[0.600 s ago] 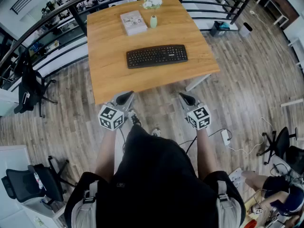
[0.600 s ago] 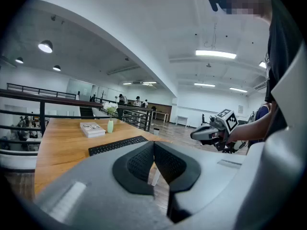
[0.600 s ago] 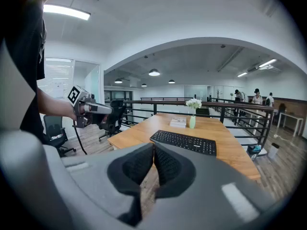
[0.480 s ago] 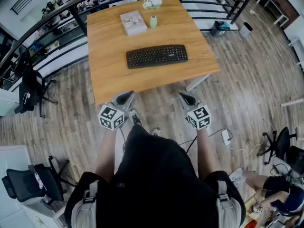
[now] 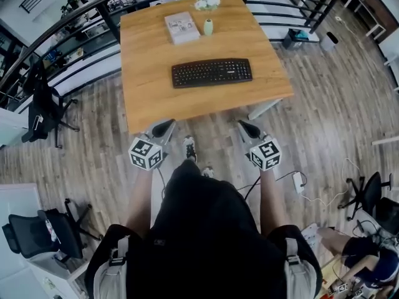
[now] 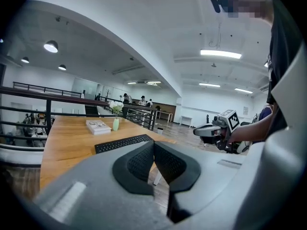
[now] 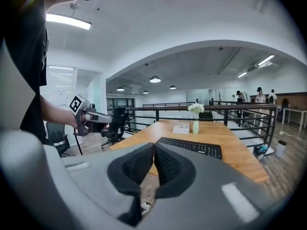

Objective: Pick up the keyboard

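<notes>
The left gripper and right gripper have their fingers pressed together, empty, just short of the worktop's near edge; the keyboard lies untouched farther on.

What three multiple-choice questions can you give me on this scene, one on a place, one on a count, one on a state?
1. Where is the keyboard?
A. on the floor
B. on the table
C. on a chair

2. How many other things share the table?
A. two
B. four
C. none

3. How do the left claw and right claw stand?
A. wide open
B. shut on the keyboard
C. shut, empty

Answers:
1 B, it lies flat on the wood, mid-table.
2 A, only a book and a vase stand near the far edge.
3 C, each claw's own view shows it closed with nothing between.
</notes>
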